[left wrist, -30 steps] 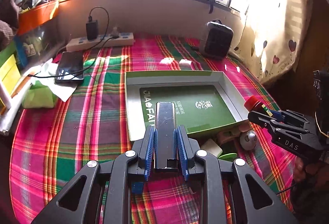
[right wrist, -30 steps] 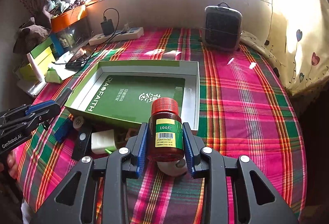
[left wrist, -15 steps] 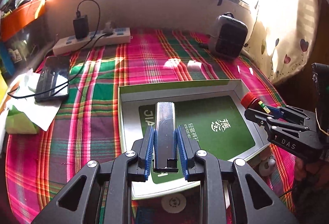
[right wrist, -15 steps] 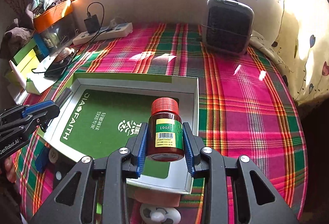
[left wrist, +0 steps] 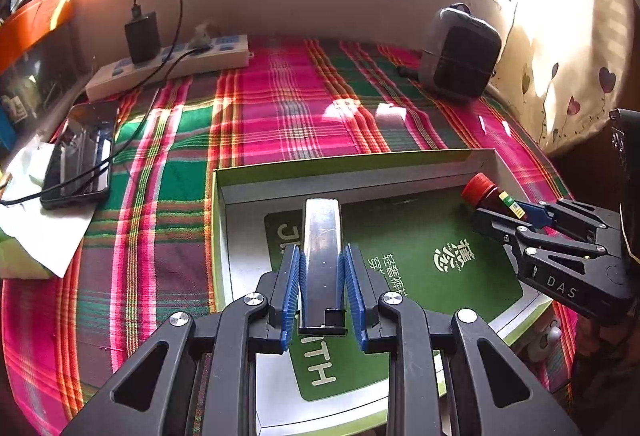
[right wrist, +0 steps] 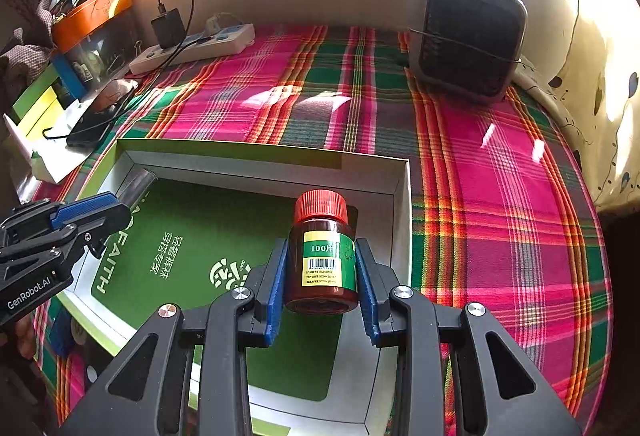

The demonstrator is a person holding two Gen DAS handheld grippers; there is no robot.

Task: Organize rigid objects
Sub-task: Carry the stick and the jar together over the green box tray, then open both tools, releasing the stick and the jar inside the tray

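The left gripper (left wrist: 322, 290) had its jaws clamped narrow on a slim dark bar (left wrist: 322, 256), a glossy flat thing whose kind could not be told, held lengthwise with its far end sticking out over the box (left wrist: 344, 161). The right gripper (right wrist: 322, 286) had its jaws closed on a brown pill bottle (right wrist: 322, 260) with a red cap (right wrist: 321, 205), gripped upright by its labelled body and hanging over the box's right side. Both loads sat above the shallow open box, whose green printed floor lay bare beneath them; neither appeared to touch it. The step in hand looked like the carry-and-place stage: two rigid things brought over the box, not yet set down. The next move would likely call for lowering each one until it met the floor, the bar laid flat near the left wall and the bottle stood on its base nearer the right wall, then easing the jaws apart and lifting clear without knocking either over. The bottle, tall and round, seemed the likelier to tip if let go at a slant. Beyond the box the plaid table (right wrist: 500, 195) carried a phone (left wrist: 80, 163) on its cable at the left, a power strip (left wrist: 172, 65) by the wall, and a small heater (right wrist: 470, 35) at the far right.
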